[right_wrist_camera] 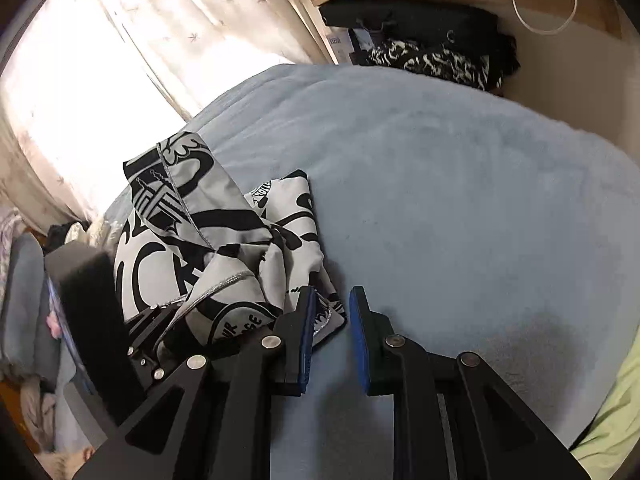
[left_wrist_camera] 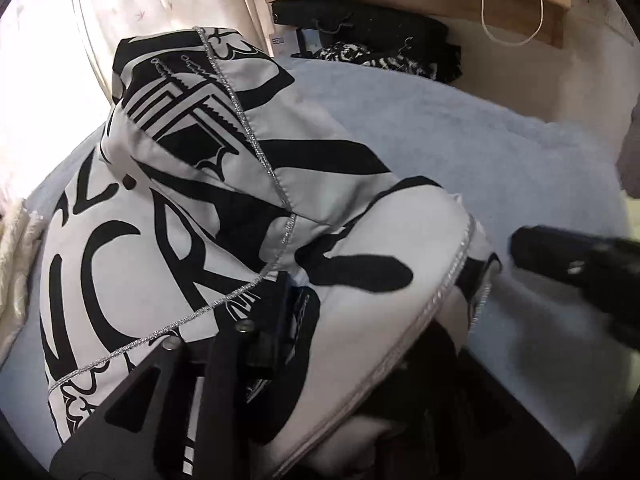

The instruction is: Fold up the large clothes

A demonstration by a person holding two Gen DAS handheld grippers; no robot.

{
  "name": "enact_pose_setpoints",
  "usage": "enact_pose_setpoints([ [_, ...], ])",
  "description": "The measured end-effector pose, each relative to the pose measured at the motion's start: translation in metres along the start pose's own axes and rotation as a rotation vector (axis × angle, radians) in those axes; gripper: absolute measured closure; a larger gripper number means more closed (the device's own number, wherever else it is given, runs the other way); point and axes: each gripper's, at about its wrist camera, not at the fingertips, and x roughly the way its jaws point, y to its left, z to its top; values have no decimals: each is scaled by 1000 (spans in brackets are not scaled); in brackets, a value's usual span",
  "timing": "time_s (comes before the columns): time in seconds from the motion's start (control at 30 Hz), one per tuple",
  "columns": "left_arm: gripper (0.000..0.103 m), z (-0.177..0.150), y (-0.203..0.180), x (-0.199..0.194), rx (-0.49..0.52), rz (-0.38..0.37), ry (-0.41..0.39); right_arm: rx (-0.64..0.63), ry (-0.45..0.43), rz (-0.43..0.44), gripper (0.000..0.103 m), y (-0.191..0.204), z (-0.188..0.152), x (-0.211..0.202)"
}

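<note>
The black-and-white printed garment (right_wrist_camera: 208, 240) lies bunched in a rough heap on the fuzzy pale blue bed (right_wrist_camera: 440, 200), not yet a neat fold; squaring up seems left. Its smooth cloth carries silver-trimmed seams. The right gripper (right_wrist_camera: 327, 336) is slightly parted and empty. The left gripper (left_wrist_camera: 340, 320) is draped in cloth; I cannot tell its hold.

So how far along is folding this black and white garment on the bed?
Early. Done: little; the garment lies in a rumpled heap on the blue blanket, layers overlapping unevenly. In hand: its cloth drapes over the left gripper; whether it is pinched I cannot tell. The right gripper is open and empty. Left: spreading it flat and making neat folds.
</note>
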Motion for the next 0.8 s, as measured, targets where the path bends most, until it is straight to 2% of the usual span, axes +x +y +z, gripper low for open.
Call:
enact_pose_setpoints([
  [0.03,67,-7,1,-5,-17,-36,13,0,0,-1,85,-6,3,-1],
  [0.13,59,-5,19,-13,-89,-127,45,9,-5,10,85,-12,1,-7],
  [0.17,59,-1,25,-16,-107,-140,52,15,-9,17,84,-16,1,-10],
  [0.23,58,-6,35,-23,-166,-181,72,25,-16,36,74,-23,4,-17],
  [0.27,58,10,41,-26,-184,-194,76,32,-23,40,65,-23,8,-21],
  [0.3,55,7,47,-33,-212,-227,77,36,-35,47,62,-21,10,-26],
  [0.47,50,6,57,-75,-261,-278,47,47,-43,115,62,-9,25,-28],
  [0.57,41,10,70,-94,-288,-234,-9,49,-29,173,57,4,36,-33],
  [0.67,38,4,101,-108,-351,-171,-62,47,-21,241,33,18,49,-34],
  [0.7,38,1,111,-108,-372,-152,-62,32,-25,252,28,23,54,-34],
  [0.8,38,-11,155,-100,-480,-106,-26,-32,-18,253,22,41,75,-21],
])
